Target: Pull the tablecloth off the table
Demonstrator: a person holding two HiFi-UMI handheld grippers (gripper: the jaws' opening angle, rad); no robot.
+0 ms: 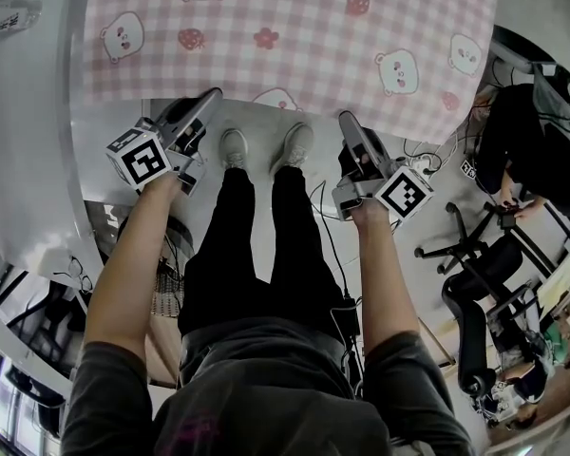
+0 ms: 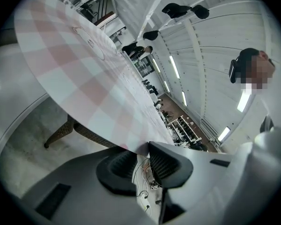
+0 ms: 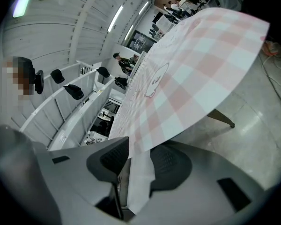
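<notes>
A pink-and-white checked tablecloth [image 1: 294, 27] printed with bears and strawberries lies spread flat across the top of the head view. My left gripper [image 1: 212, 96] meets its near edge left of centre, and my right gripper [image 1: 346, 119] meets it right of centre. In the left gripper view the tablecloth [image 2: 84, 69] runs away from me, and its edge is pinched at the tips of the left gripper [image 2: 141, 156]. In the right gripper view the tablecloth [image 3: 196, 64] passes between the pads of the right gripper [image 3: 136, 161], and a flap hangs below them. The tabletop is hidden under the cloth.
A white round table [image 1: 28, 112] curves along the left. The person's legs and shoes [image 1: 266, 150] stand just under the cloth's edge. A seated person in black [image 1: 527, 150] and office chairs [image 1: 475, 283] are at the right. Table legs [image 2: 61, 132] [image 3: 220, 117] show beneath the cloth, and cables lie on the floor.
</notes>
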